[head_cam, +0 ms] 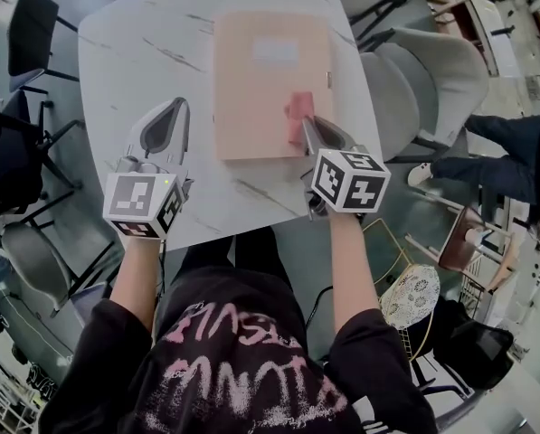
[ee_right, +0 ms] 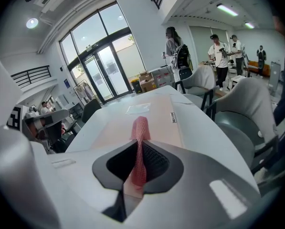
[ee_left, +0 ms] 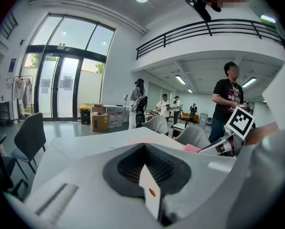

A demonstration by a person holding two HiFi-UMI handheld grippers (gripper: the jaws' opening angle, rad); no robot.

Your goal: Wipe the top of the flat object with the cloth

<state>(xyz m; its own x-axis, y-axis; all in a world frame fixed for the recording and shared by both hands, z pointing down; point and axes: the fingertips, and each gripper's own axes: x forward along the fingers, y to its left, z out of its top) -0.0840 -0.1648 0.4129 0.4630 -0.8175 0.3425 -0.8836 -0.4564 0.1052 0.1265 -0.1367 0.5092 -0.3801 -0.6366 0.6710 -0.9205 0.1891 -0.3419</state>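
On the white marble-patterned table [head_cam: 134, 52] in front of the seated person lies a pale peach folder [head_cam: 260, 89], flat, with a white label [head_cam: 276, 51] near its far end. At the folder's near right corner sits the pink cloth [head_cam: 298, 117], bunched up and resting on the folder's top. The right gripper [head_cam: 309, 127] has hold of it: seen from the right gripper view, the jaws are closed on the cloth [ee_right: 140, 132], which stands up between them as a narrow pink fold, its far end draped down onto the folder [ee_right: 156, 123]. The left gripper [head_cam: 175, 111] is on the table just left of the folder, apart from it, tips pointing away from the person. In its own view the left gripper [ee_left: 147, 171] has its jaws pressed together with nothing between them, and off to the right the cloth [ee_left: 192, 148] shows as a small pink patch next to the other gripper's marker cube [ee_left: 240, 122]. Grey chairs [head_cam: 432, 70] stand round the table's right side and black chairs [head_cam: 25, 25] on the left. A person in jeans [head_cam: 496, 152] stands beyond the grey chairs, and tall glass doors [ee_left: 61, 80] fill the far wall.
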